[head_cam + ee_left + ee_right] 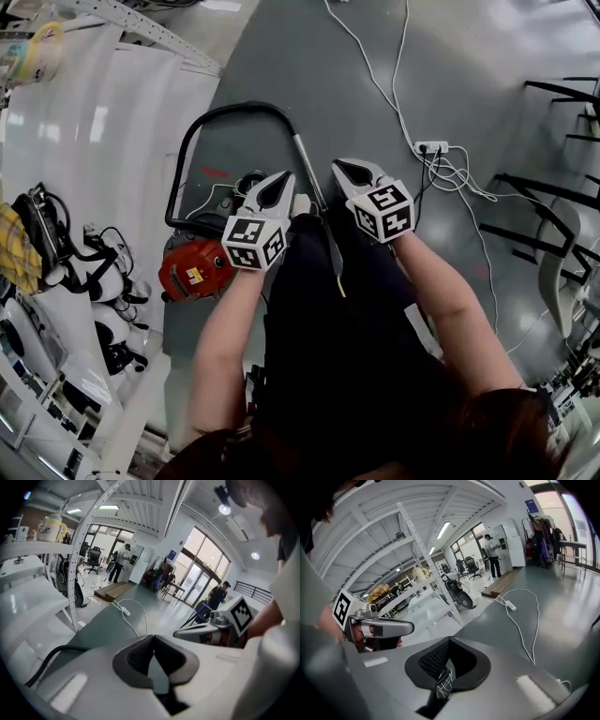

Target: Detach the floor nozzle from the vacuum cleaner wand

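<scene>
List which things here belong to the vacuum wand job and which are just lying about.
Job:
- wand
- black hose
- red vacuum body
- left gripper and right gripper, both shut and empty
(floor nozzle not visible)

Lying about:
- power strip with white cables
- chair frames
- white shelving

Open-plan lab or workshop hall. A white perforated shelving rack (430, 604) stands on a grey floor (572, 606). A power strip (511, 605) lies beside the rack, and office chairs (471, 567) stand beyond it.

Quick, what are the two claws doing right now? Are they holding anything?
Left gripper: closed, holding nothing.
Right gripper: closed, holding nothing.
</scene>
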The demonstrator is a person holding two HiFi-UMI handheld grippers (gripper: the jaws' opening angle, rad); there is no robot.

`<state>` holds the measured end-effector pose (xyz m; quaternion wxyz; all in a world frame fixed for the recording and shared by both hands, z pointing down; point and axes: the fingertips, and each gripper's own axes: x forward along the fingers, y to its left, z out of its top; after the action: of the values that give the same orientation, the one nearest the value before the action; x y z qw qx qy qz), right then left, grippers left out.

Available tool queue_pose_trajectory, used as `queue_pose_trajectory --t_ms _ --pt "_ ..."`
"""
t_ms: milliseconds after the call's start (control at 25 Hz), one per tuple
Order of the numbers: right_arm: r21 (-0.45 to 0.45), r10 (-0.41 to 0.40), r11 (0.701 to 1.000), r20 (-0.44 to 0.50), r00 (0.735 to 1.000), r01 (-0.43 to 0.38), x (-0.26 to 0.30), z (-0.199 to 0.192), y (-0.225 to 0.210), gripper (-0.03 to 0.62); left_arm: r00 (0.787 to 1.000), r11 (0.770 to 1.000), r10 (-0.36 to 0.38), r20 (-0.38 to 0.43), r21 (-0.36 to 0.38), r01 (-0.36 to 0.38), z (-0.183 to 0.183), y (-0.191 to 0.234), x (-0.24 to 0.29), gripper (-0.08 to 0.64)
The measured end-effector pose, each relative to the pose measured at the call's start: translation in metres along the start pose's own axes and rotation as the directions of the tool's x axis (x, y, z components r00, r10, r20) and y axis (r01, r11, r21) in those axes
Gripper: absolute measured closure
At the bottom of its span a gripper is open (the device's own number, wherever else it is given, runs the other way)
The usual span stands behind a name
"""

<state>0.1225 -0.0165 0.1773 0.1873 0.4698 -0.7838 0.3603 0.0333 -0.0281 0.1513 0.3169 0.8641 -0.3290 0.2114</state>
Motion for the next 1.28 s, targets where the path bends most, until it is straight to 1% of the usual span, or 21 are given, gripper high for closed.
queue_pose_trajectory --t_ms 200,320,440,600,680,920,1080,1200,1280 --pt "0.000 0.034 0.999 -0.056 0.998 -0.034 0.028 -0.010 -0.029 0.594 0.997 0.996 0.079 -0.009 -0.034 -0.079 -0.013 0.013 0.035 0.549" --pt "0.000 0.046 0.999 -0.090 0.995 -0.046 0.051 -0.021 -0.042 0.594 0.991 0.988 0.132 -0.019 -0.080 -0.133 -0.026 0.037 0.054 0.549" --pt "0.009 0.066 0.998 -0.110 0.992 -0.065 0.080 -0.034 -0.049 0.594 0.985 0.981 0.162 -0.064 -0.099 -0.168 -0.051 0.064 0.072 0.549" --pt "0.050 0.089 0.995 -0.100 0.991 -0.084 0.115 -0.054 -0.058 0.594 0.977 0.978 0.171 -0.126 -0.098 -0.184 -0.094 0.087 0.096 0.549" --pt "0.071 0.079 0.995 -0.111 0.991 -0.071 0.135 -0.069 -0.063 0.594 0.974 0.977 0.174 -0.147 -0.098 -0.189 -0.116 0.098 0.107 0.549" --pt "0.084 0.048 0.996 -0.145 0.988 -0.036 0.183 -0.119 -0.072 0.594 0.969 0.976 0.145 -0.200 -0.131 -0.173 -0.176 0.123 0.135 0.549" --pt "0.116 0.023 0.993 -0.155 0.988 -0.005 0.211 -0.151 -0.086 0.594 0.962 0.980 0.134 -0.238 -0.114 -0.165 -0.215 0.146 0.154 0.549" --pt "0.117 0.010 0.993 -0.174 0.985 0.010 0.231 -0.176 -0.100 0.594 0.952 0.977 0.148 -0.268 -0.110 -0.183 -0.246 0.168 0.168 0.549" --pt "0.113 0.005 0.993 -0.188 0.982 0.016 0.243 -0.191 -0.106 0.594 0.945 0.972 0.159 -0.284 -0.124 -0.201 -0.263 0.181 0.173 0.549"
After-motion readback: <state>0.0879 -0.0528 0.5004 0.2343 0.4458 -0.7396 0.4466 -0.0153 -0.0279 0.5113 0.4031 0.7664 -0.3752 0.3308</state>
